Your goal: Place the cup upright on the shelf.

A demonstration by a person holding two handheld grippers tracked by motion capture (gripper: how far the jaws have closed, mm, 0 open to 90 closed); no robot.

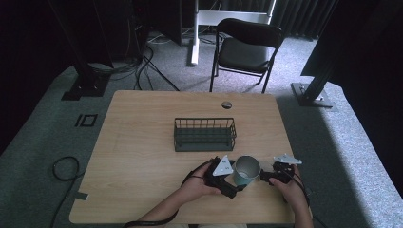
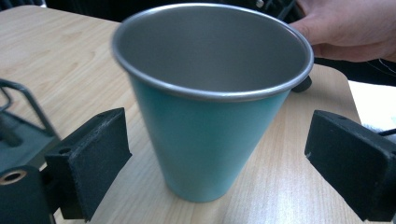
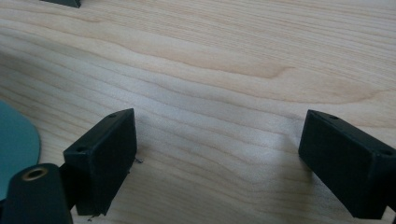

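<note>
A teal metal cup with a bare steel inside stands upright on the wooden table near its front edge. My left gripper sits just left of it, open, and in the left gripper view the cup stands between the spread jaws with a gap on each side. My right gripper rests just right of the cup, open. Bare table shows between its pads, and a sliver of the cup sits at that view's left edge.
A dark wire basket stands mid-table behind the cup; its corner shows at the left. A round grommet sits near the far edge. A black chair stands beyond the table.
</note>
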